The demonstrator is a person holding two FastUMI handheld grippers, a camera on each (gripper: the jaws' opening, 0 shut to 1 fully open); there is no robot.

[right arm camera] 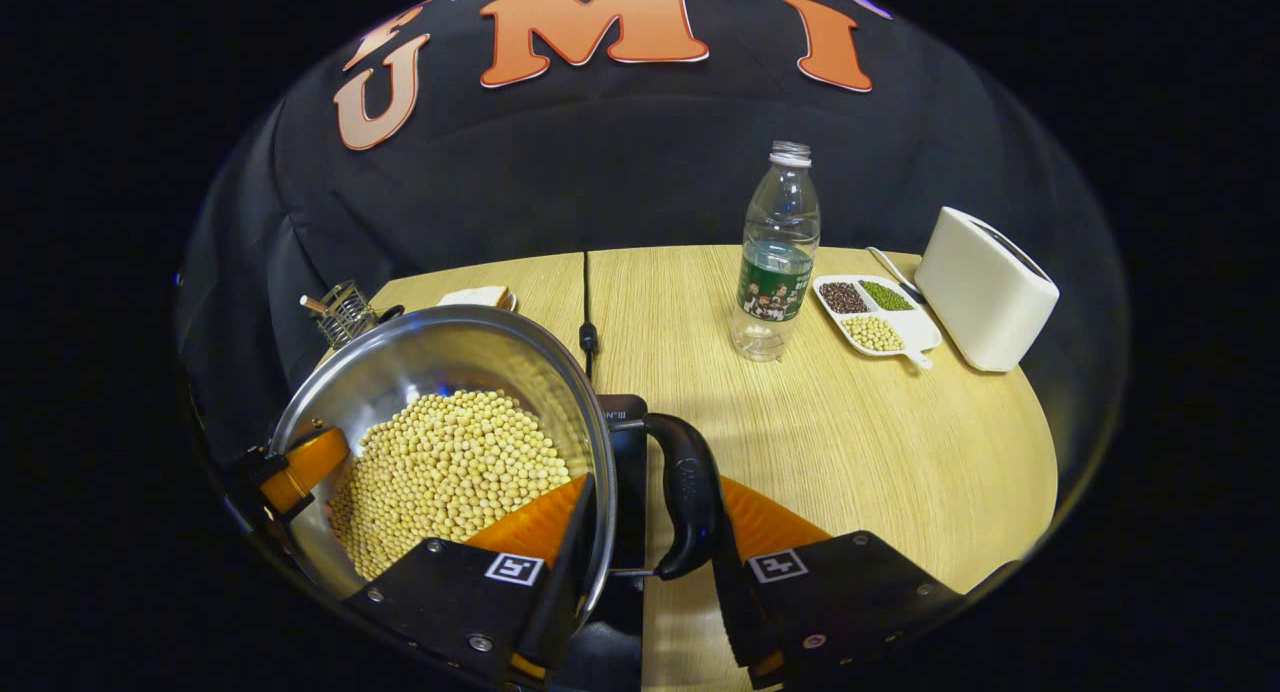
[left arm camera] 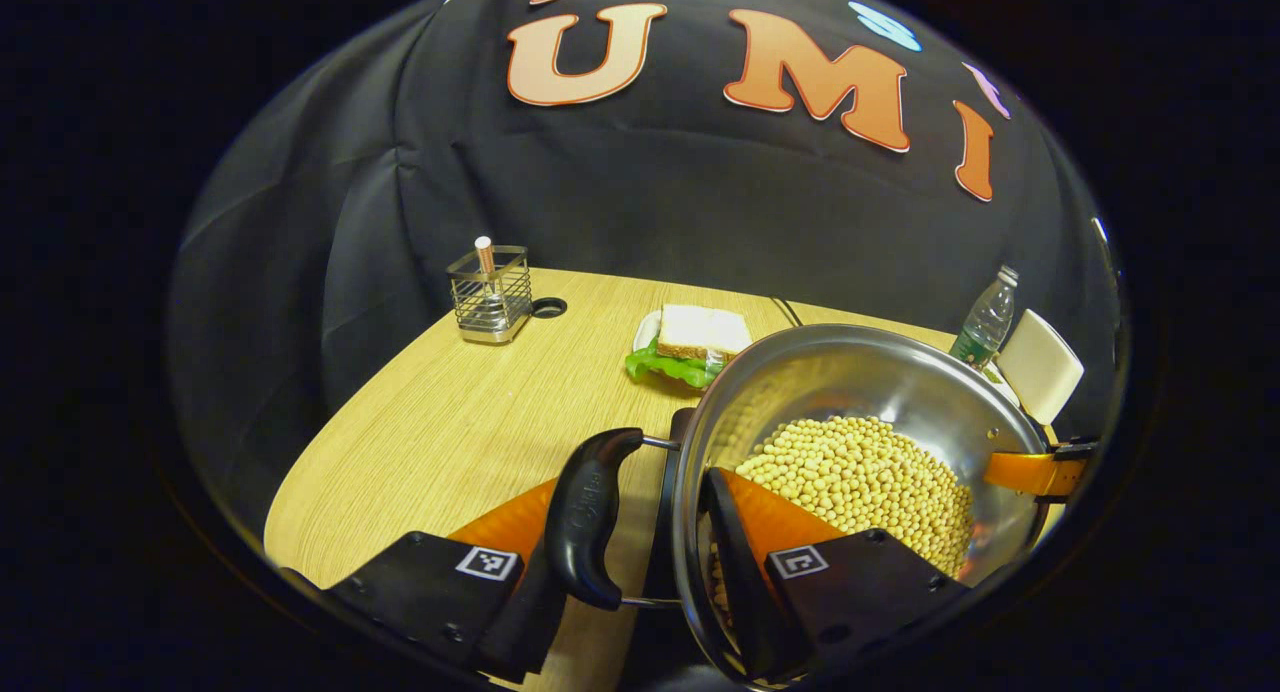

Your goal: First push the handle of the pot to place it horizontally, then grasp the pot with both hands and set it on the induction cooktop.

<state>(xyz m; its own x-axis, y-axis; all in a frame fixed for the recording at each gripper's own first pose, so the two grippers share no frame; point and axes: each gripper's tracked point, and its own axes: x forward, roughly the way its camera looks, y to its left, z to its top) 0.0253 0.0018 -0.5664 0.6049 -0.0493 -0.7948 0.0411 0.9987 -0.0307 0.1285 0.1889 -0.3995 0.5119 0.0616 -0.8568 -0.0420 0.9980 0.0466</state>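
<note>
Clamping two handles (left arm camera: 590, 517), both grippers' (left arm camera: 640, 562) (right arm camera: 650, 562) jaws hold one bean-filled pot (right arm camera: 400, 372) over one table (right arm camera: 850, 442).

Left gripper (left arm camera: 640, 542) and right gripper (right arm camera: 645, 552): black screwed bodies, each carrying two square black-and-white marker tags.

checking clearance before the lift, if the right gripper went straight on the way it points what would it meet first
Likely nothing new at once: the right gripper already straddles the steel pot rim and black side handle. Beyond lies bare wooden table; the clear plastic water bottle stands farther off, slightly right.
</note>
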